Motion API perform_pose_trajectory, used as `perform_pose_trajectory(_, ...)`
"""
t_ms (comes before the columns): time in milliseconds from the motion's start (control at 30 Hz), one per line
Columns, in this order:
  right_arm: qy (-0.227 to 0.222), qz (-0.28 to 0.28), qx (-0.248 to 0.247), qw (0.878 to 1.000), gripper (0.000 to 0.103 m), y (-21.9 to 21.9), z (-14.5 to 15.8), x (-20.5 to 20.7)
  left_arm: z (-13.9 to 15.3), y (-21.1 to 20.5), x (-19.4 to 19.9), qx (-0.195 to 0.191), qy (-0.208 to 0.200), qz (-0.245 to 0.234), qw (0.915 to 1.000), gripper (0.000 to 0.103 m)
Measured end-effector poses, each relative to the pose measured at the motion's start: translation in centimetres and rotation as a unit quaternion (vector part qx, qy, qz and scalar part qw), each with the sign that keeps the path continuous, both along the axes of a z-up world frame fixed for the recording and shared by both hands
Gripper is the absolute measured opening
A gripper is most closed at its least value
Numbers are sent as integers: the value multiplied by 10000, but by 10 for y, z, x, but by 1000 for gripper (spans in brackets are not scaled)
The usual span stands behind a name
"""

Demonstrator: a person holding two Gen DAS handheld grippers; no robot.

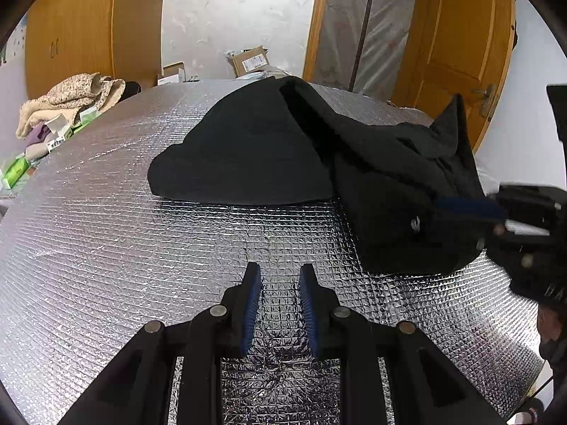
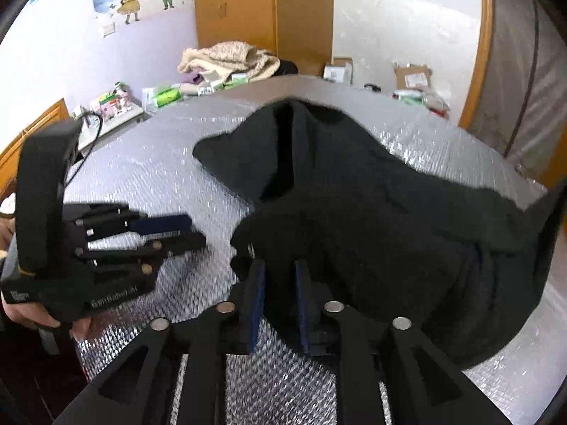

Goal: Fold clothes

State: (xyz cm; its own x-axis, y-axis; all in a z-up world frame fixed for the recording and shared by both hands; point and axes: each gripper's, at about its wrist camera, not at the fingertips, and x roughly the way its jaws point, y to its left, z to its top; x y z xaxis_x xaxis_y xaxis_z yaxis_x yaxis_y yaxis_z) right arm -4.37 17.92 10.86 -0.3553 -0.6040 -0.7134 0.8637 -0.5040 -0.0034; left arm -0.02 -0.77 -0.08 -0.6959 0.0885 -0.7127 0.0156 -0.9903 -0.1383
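pinching the black garment (image 2: 372,219) edge, the right gripper (image 2: 278,269) is nearer; the left gripper (image 1: 278,272), jaws apart and empty, has the cloth ahead and rightward.

Non-task items observed on and beyond the work surface.
Silver quilted foil mat (image 1: 106,241) covered the table; beige blanket (image 1: 67,99), cardboard box (image 1: 248,60) and wooden door (image 1: 457,46) stood behind.

The worktop (image 1: 106,248) is covered in shiny, quilted silver foil. The black garment (image 1: 248,156) is soft matt cloth. Behind stand a glossy wooden wardrobe (image 1: 71,35) and a fuzzy beige blanket (image 1: 67,99).
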Motion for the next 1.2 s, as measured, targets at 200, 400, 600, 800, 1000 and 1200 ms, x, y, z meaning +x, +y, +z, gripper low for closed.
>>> perform_pose_trajectory(200, 234, -114, 102, 9996, 41, -13, 3, -16, 0, -1, 0, 9, -1, -1, 10000, 23)
perform_pose_trajectory(400, 425, -208, 367, 9982, 41, -31, -2, -34, -1, -3, 0, 91, 10, -6, 10000, 23)
perform_pose_trajectory(600, 402, -418, 32, 9983, 2, -46, 13, -62, -1, -9, 1, 211, 25, -1, 9998, 23)
perform_pose_trajectory(800, 660, -1009, -349, 9921, 8, -30, 52, -97, -2, -9, 1, 231, 26, 2, 9997, 23)
perform_pose_trajectory(1000, 349, 209, 36, 9992, 49, -58, 28, -62, -1, -4, 1, 93, 8, 1, 10000, 24)
perform_pose_trajectory(1200, 76, 45, 385, 9992, 5, -86, -2, -75, -1, -7, 1, 231, 25, -20, 9997, 25)
